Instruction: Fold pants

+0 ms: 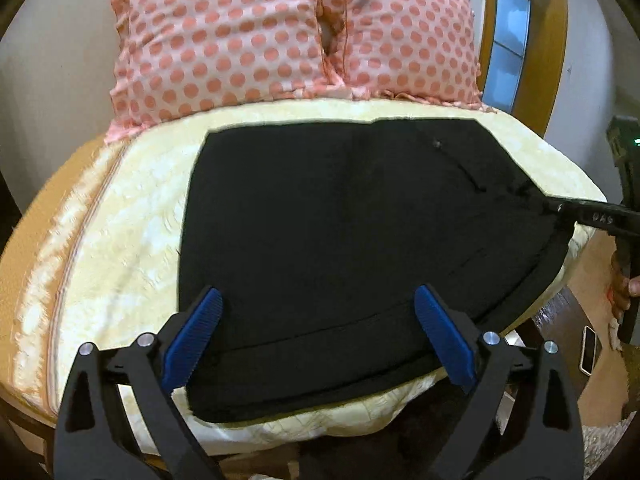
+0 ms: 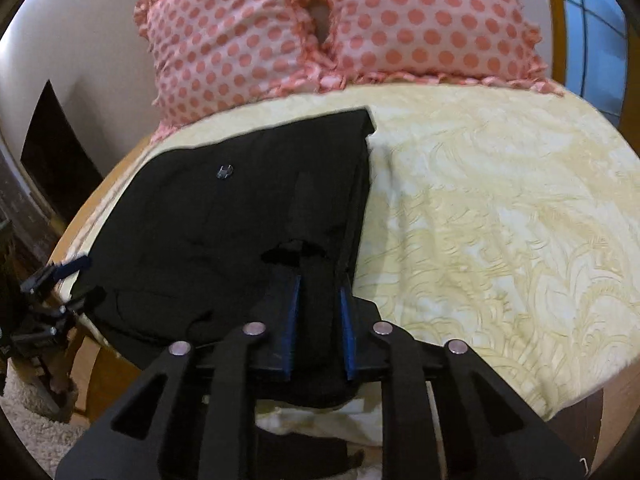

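Left hand-held gripper [image 1: 318, 334]: my blue pads spread wide, poised over the near hem of the pants [image 1: 340, 240], nothing between them.
Right hand-held gripper [image 2: 319, 326]: my jaws narrow, pinched on a raised fold of the pants' black cloth at the near edge.
Pants: black, already doubled over, lying flat on the bed [image 2: 500, 220], toward its left half in the right wrist view.
Long axis: hard to tell from the folded shape; one straight edge runs from my right hand-held gripper away toward the pillows [image 2: 340, 28].
Small metal fastener [image 2: 225, 171]: on the cloth's upper face, far side.
Bed: pale yellow patterned cover, wooden frame at the edges.
Pillows: two, pink with coral dots, side by side at the head against a light wall.
Room: a window [image 1: 510, 36] in a wooden frame at far right; a phone [image 1: 588, 350] lying low beside the bed.
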